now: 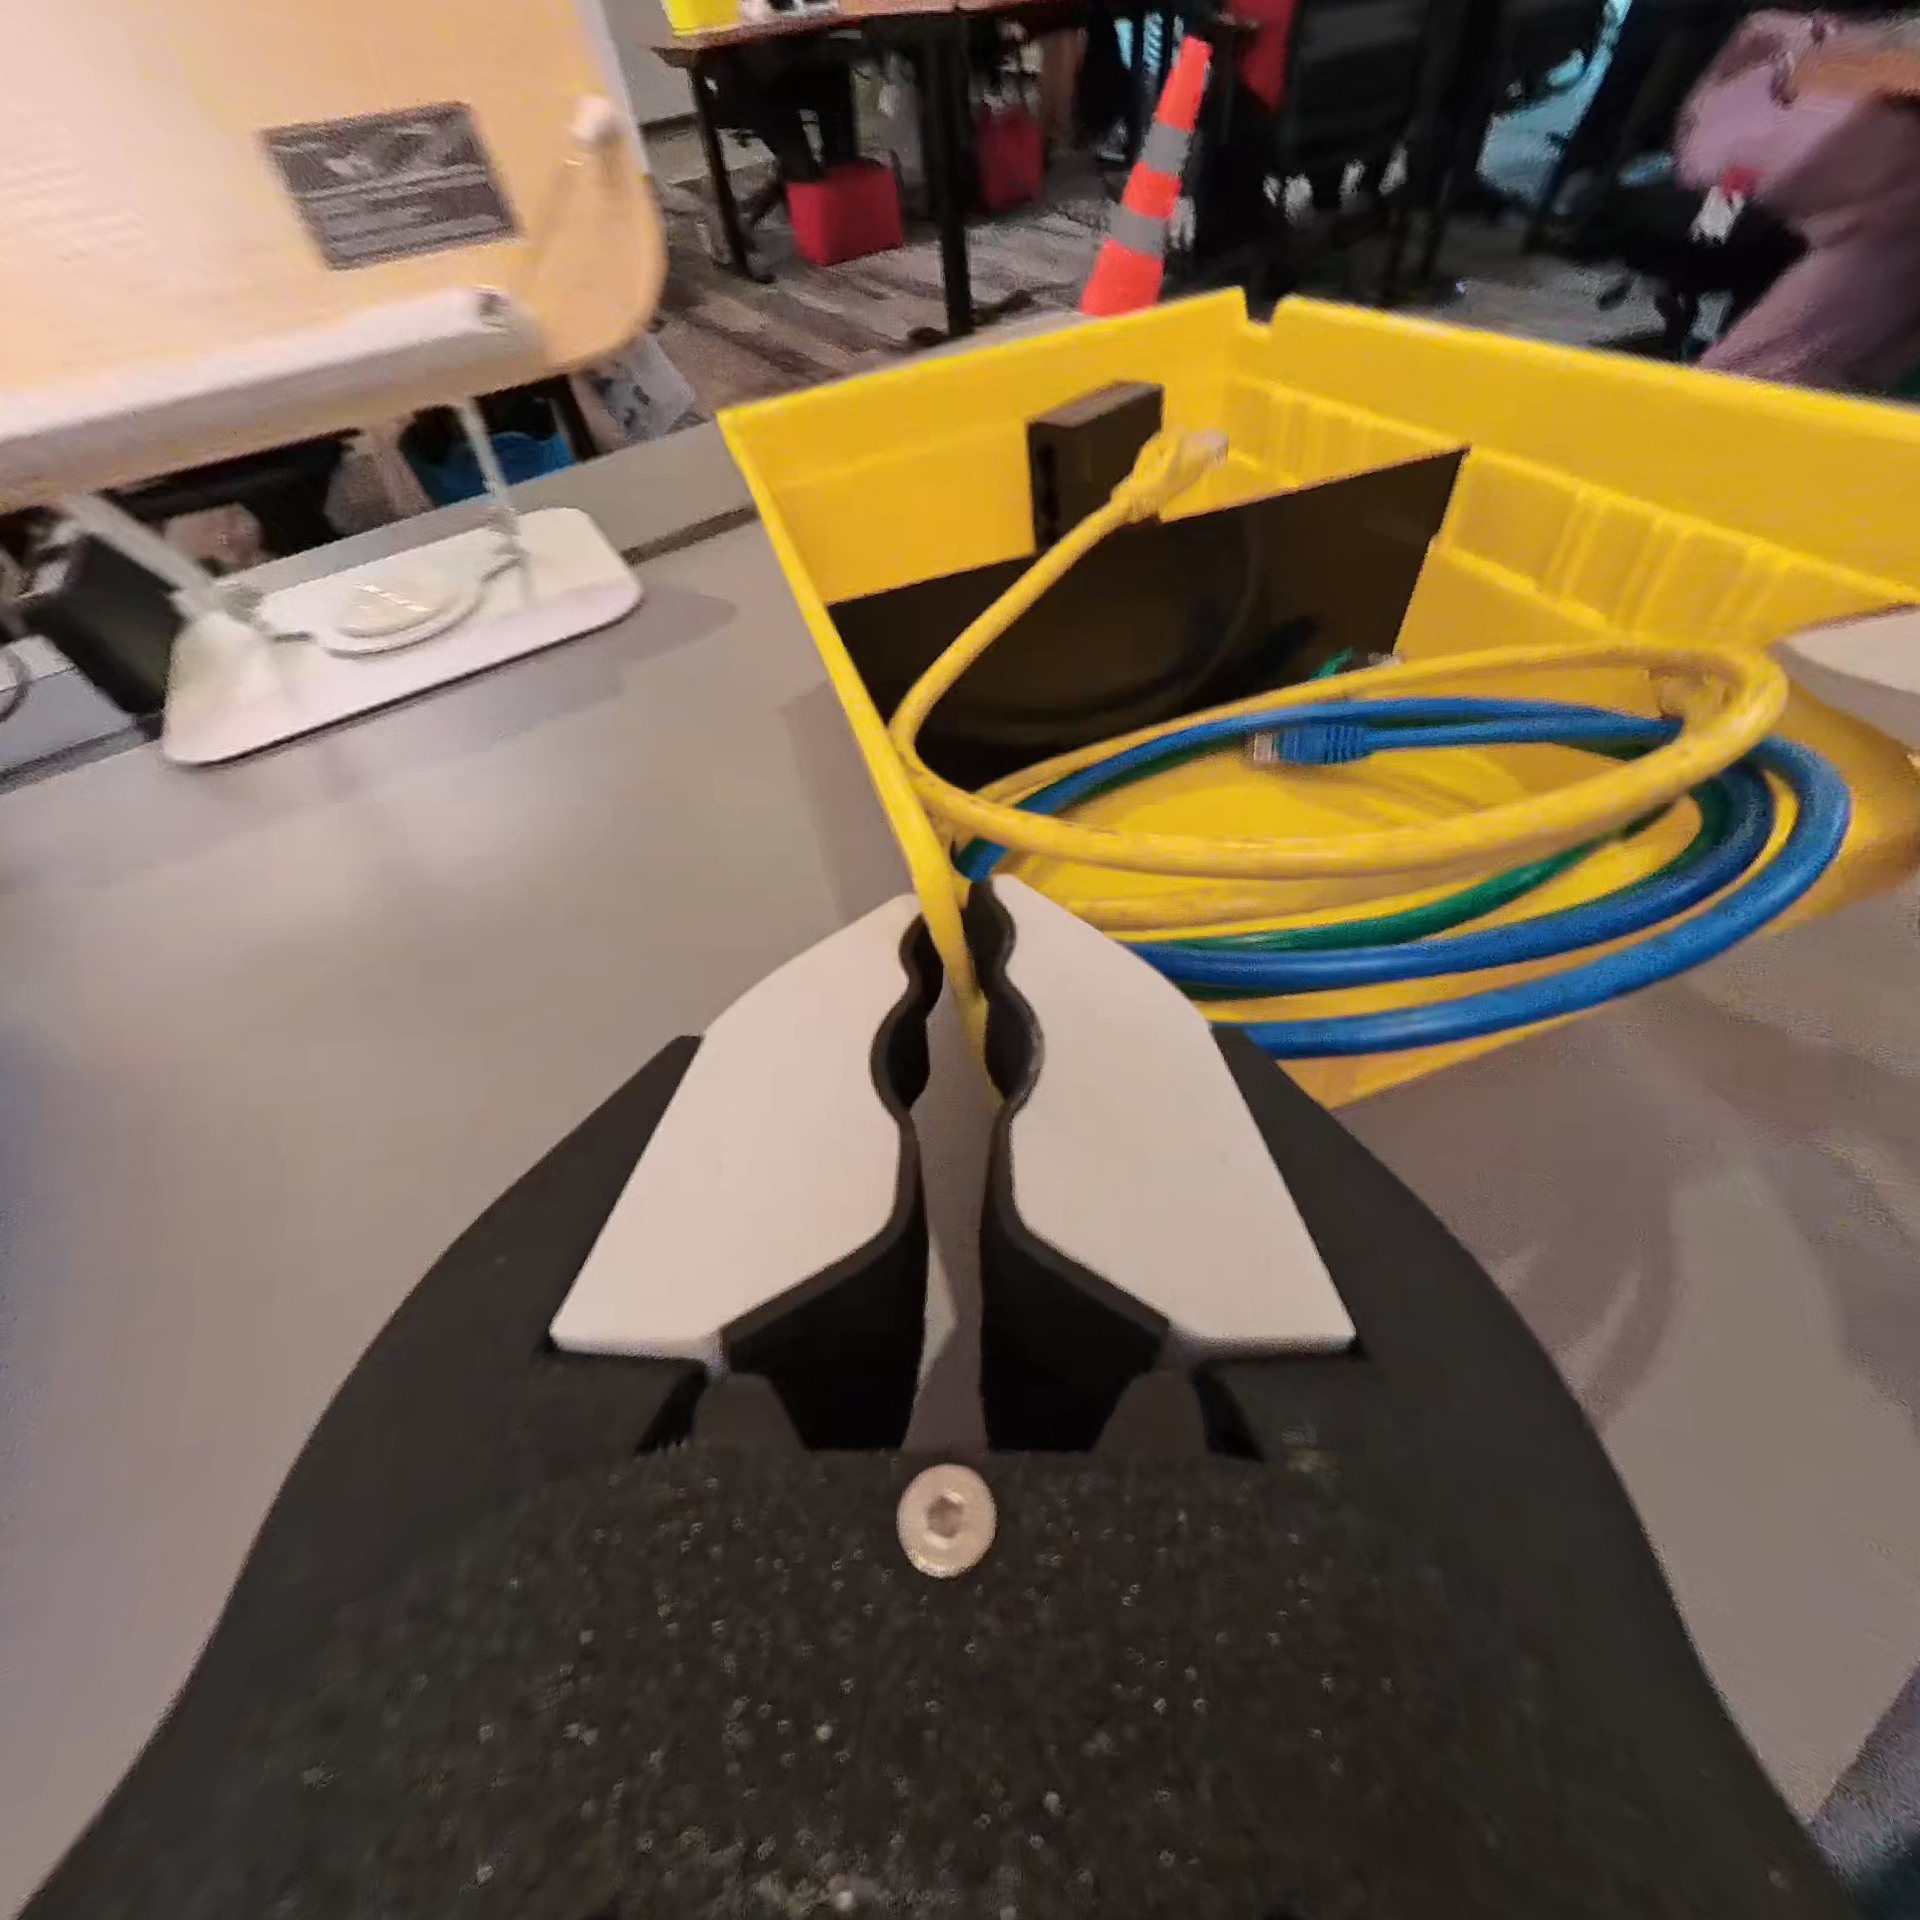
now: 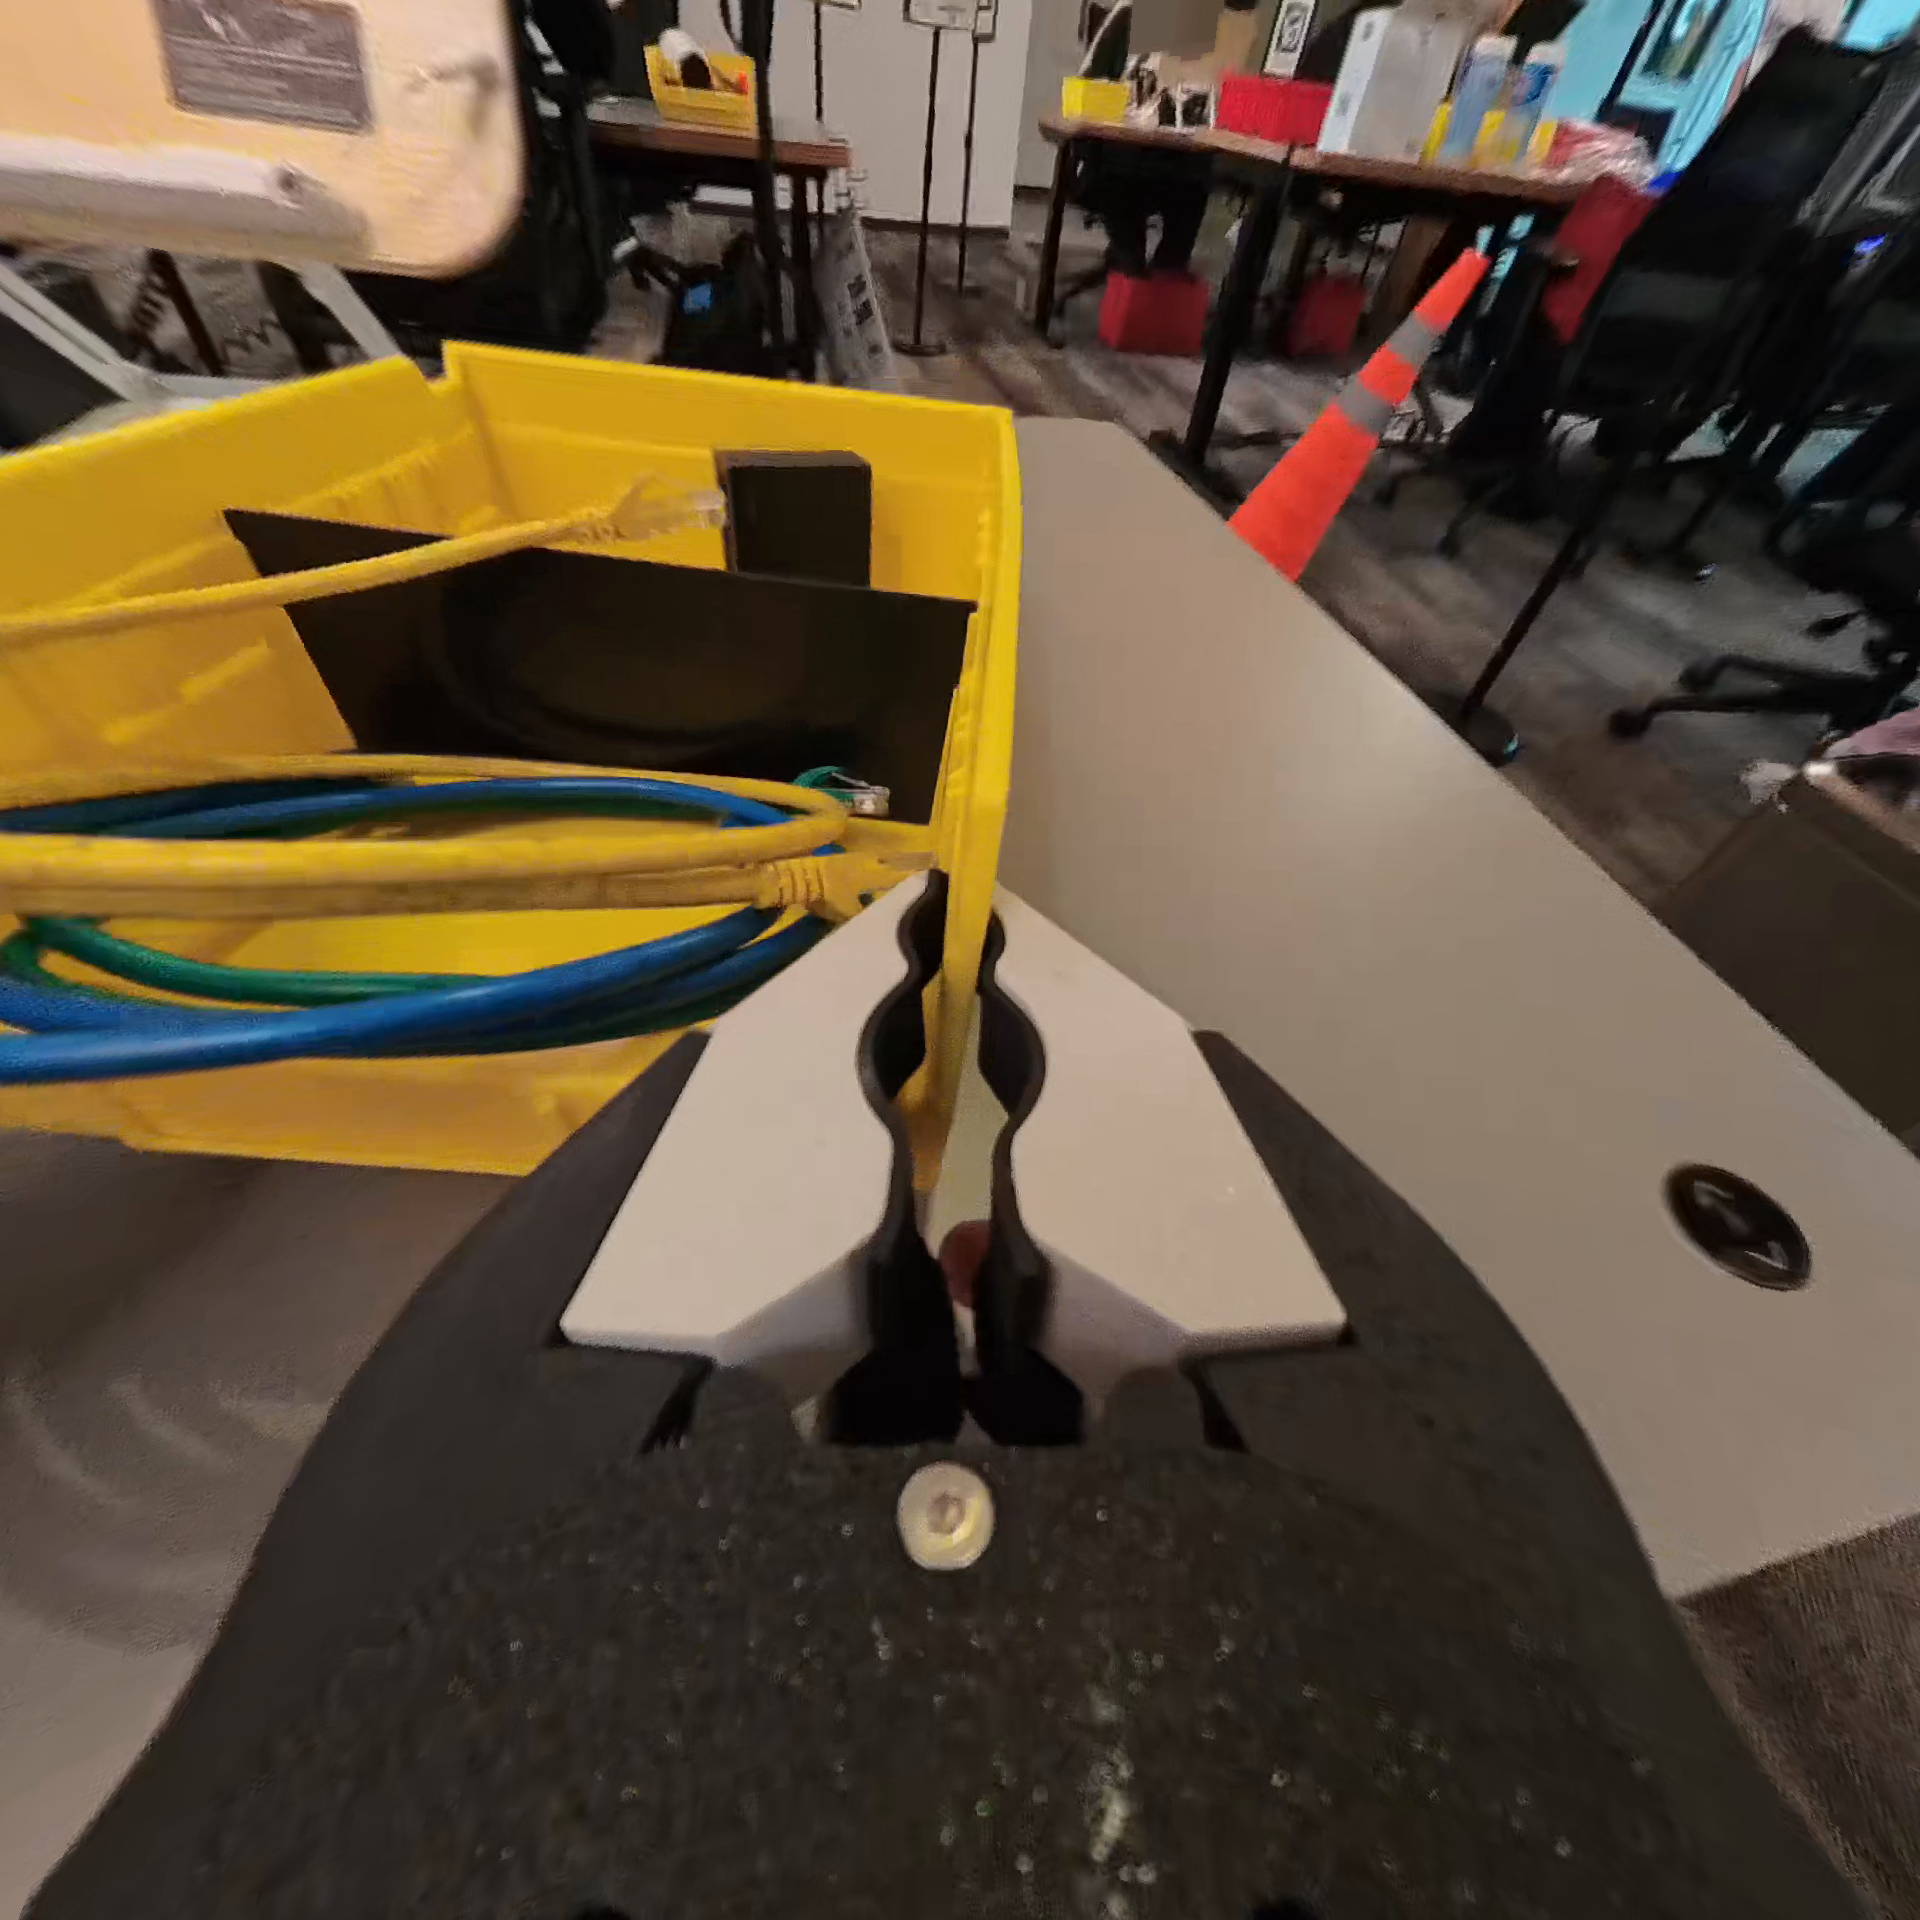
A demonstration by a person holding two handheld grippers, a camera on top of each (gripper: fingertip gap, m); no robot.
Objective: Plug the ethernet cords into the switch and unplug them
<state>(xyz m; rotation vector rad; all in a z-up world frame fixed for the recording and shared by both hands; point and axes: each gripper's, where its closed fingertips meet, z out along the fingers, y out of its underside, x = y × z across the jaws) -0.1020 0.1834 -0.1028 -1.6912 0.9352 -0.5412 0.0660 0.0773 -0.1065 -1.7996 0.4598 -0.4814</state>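
A yellow bin (image 1: 935, 499) (image 2: 156, 488) stands on the grey table. Coiled yellow (image 1: 1351, 852), blue (image 1: 1558, 956) and green cords (image 1: 1403, 925) lie in its front part. A black divider (image 1: 1143, 613) crosses the bin. The black switch (image 1: 1091, 447) (image 2: 795, 514) stands upright behind it against the far wall. One yellow plug (image 1: 1179, 462) sticks up next to the switch, apart from it. My left gripper (image 1: 956, 925) is shut on the bin's left wall at the near corner. My right gripper (image 2: 961, 904) is shut on the bin's right wall at the near corner.
A tilted monitor back (image 1: 312, 208) on a white stand base (image 1: 416, 634) is at the left. The table's right edge and a round cable hole (image 2: 1737, 1226) are beside the right gripper. An orange cone (image 2: 1351, 416), desks and chairs stand beyond the table. The left gripper's tips are roughly 20 centimeters from the right gripper's.
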